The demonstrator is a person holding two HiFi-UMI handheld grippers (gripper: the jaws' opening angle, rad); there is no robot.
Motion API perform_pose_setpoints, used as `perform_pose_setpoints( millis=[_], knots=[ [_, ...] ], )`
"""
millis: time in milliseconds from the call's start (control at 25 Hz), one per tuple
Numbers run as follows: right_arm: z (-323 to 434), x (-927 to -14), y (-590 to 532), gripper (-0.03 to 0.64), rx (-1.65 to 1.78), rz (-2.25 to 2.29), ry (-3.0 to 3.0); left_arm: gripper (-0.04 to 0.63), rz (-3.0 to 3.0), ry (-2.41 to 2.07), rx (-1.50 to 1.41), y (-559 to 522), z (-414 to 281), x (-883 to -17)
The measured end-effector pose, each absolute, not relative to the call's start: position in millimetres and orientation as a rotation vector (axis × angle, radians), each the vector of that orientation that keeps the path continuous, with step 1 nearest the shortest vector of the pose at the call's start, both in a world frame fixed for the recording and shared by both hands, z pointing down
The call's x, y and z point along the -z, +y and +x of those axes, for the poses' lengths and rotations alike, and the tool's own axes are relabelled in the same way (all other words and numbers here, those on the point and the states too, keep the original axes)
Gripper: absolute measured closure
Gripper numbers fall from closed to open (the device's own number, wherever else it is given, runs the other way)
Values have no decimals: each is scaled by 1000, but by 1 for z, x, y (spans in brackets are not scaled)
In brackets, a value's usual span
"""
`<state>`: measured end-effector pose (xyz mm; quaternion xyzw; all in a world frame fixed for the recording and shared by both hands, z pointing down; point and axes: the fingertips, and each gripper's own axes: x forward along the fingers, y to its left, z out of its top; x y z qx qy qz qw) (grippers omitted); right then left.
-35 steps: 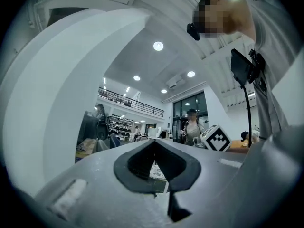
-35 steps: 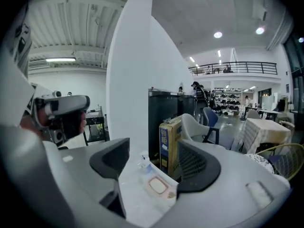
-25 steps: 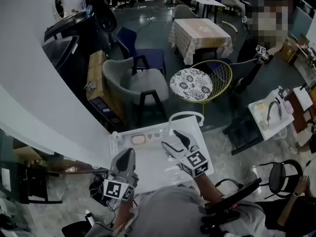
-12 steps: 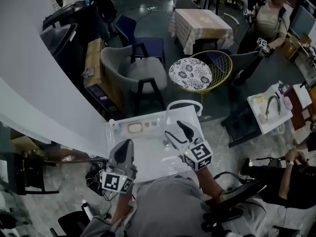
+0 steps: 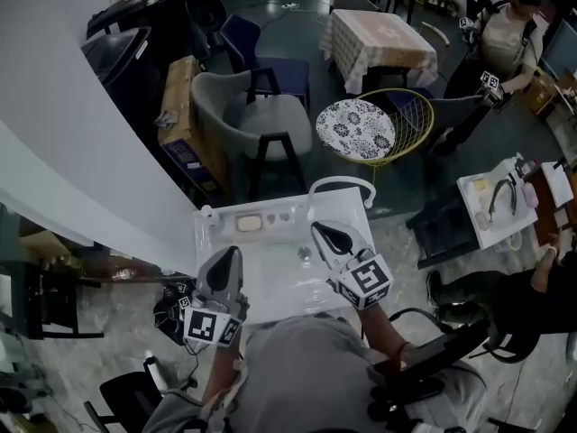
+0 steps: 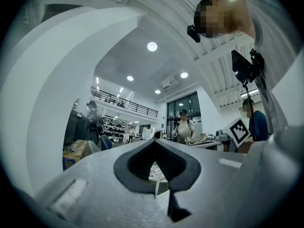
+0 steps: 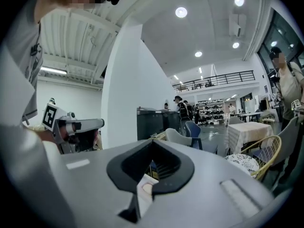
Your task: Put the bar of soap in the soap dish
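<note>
Soap bar (image 5: 250, 225) sits upper left on the desk (image 5: 270, 282), well clear of both grippers. Likely light, stiff and slick, so pinch the long sides mid-length. Right gripper (image 5: 322, 233) jaws have just closed on nothing. Left gripper (image 5: 231, 258) jaws are together and empty.

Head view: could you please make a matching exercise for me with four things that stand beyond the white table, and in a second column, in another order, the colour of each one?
Things:
1. armchair
2. wire chair
3. chair behind the armchair
4. round cushion

Colours:
a. blue
b. white with a dark pattern
c. grey
d. yellow

Right pairs: 1-c; 2-d; 3-a; 4-b.
</note>
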<state>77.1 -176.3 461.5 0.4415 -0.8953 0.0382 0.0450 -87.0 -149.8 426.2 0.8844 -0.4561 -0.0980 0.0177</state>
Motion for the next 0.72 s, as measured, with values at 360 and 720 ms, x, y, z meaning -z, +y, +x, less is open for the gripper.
perform_pose_setpoints(
  millis=[360,720],
  knots=[
    [82,-467,-181,614,-140,1354,-2731,595,2741,-1416,293,-155,-84,-430],
    [86,-465,-188,614,-132,1359,-2715,595,2743,-1401,292,-164,-77,-430]
  ],
)
